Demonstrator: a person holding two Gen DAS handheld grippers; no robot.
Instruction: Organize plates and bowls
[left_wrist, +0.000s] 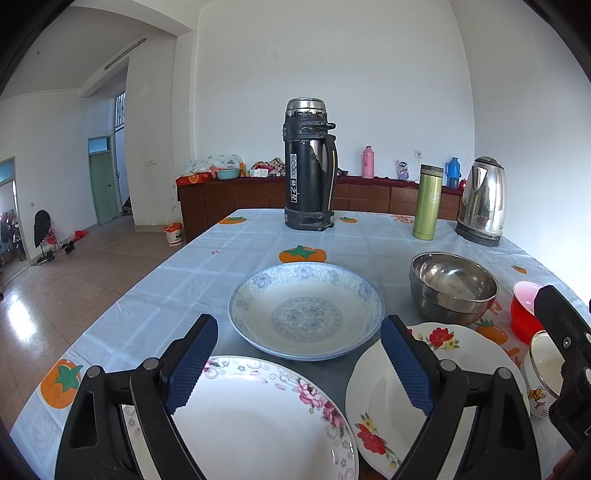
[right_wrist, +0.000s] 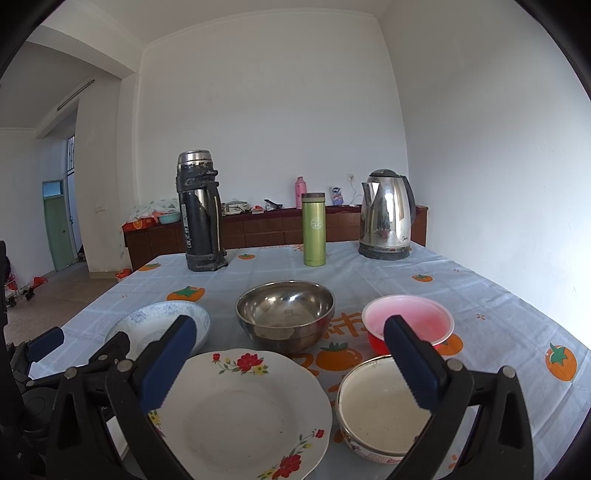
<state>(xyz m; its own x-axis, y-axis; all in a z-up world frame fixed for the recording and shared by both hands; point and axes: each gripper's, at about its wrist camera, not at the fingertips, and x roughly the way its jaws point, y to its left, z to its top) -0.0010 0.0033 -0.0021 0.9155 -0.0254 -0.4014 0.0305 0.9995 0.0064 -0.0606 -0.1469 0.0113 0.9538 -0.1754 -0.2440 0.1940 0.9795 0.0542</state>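
Note:
My left gripper (left_wrist: 299, 332) hangs open above the table with nothing between its blue pads. Under it lie a pink-flowered plate (left_wrist: 258, 417), a blue-patterned plate (left_wrist: 306, 314) just beyond, and a red-flowered plate (left_wrist: 376, 387) to the right. My right gripper (right_wrist: 290, 332) is open too, over the red-flowered plate (right_wrist: 243, 410) and a white enamel bowl (right_wrist: 376, 406). A steel bowl (right_wrist: 286, 314) and a red bowl with a pink inside (right_wrist: 408, 319) sit further back. The blue-patterned plate (right_wrist: 147, 325) shows at the left.
At the table's far side stand a tall black thermos (left_wrist: 309, 166), a green flask (left_wrist: 427, 202) and a steel kettle (left_wrist: 482, 201). The cloth (left_wrist: 221, 266) has orange fruit prints. A wooden sideboard (left_wrist: 236, 195) lines the back wall. Open tiled floor (left_wrist: 62, 288) lies left.

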